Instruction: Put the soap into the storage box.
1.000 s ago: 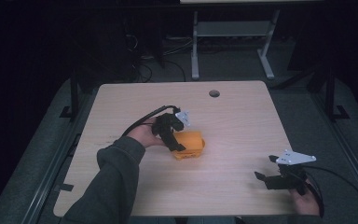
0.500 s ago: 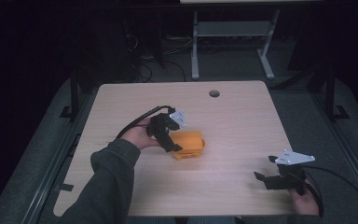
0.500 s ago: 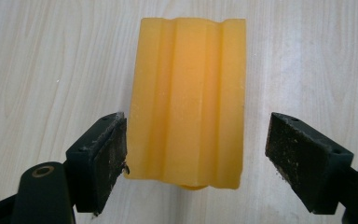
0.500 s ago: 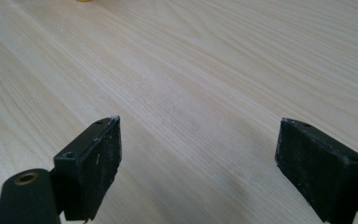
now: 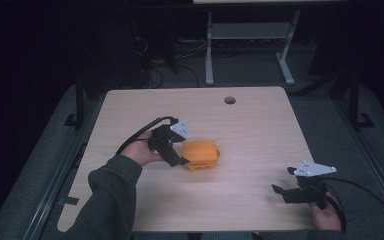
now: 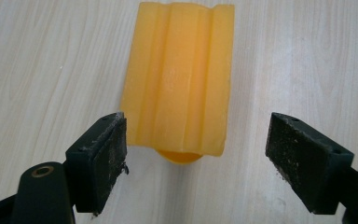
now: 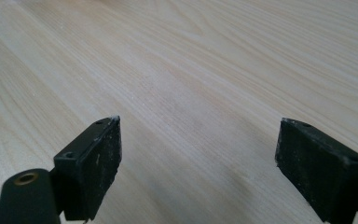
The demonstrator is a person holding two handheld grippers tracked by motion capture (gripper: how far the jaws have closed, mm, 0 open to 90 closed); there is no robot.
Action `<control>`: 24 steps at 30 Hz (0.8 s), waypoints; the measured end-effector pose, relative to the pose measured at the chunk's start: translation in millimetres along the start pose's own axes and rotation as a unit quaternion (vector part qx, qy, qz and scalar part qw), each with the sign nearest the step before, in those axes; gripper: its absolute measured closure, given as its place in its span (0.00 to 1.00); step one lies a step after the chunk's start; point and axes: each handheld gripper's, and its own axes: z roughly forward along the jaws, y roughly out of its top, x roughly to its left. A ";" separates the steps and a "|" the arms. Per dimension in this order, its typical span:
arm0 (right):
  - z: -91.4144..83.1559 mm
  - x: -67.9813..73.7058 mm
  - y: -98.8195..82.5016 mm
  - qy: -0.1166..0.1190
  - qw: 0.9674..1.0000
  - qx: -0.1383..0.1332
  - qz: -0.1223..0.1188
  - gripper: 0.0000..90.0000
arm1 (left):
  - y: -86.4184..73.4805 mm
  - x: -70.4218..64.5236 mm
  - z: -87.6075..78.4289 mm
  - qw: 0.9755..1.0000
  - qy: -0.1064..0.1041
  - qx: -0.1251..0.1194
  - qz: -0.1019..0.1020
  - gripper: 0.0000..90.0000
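An orange ridged block [image 5: 202, 154] lies on the light wood table [image 5: 250, 130], left of its middle. In the left gripper view the orange ridged block [image 6: 179, 79] lies lengthwise just ahead of the jaws, with a rounded orange part under its near end. My left gripper [image 5: 181, 151] is at the block's left side, open; its [image 6: 198, 128] pads stand on either side of the block's near end, neither clearly touching it. My right gripper [image 5: 284, 184] is near the table's front right corner. It [image 7: 198, 135] is open over bare wood.
A round cable hole [image 5: 229, 100] sits near the table's far edge. Beyond the table stands a white metal frame [image 5: 245, 37] on a dark floor. A sleeved forearm [image 5: 107, 200] comes in at the lower left. Cables trail from both grippers.
My left gripper has drawn back a little to the left, off the orange block, which has stayed in place. The right gripper has not moved.
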 end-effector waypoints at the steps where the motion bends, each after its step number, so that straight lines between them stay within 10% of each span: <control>1: 0.2 -0.1 -0.1 0.000 1.000 0.000 0.000 0.15 | -1.3 -0.6 -0.9 1.000 0.002 0.000 0.001 0.22; 24: 2.0 -0.2 -0.7 -0.004 1.000 0.008 0.002 0.15 | -30.8 -20.5 -10.8 1.000 0.002 -0.026 -0.015 0.24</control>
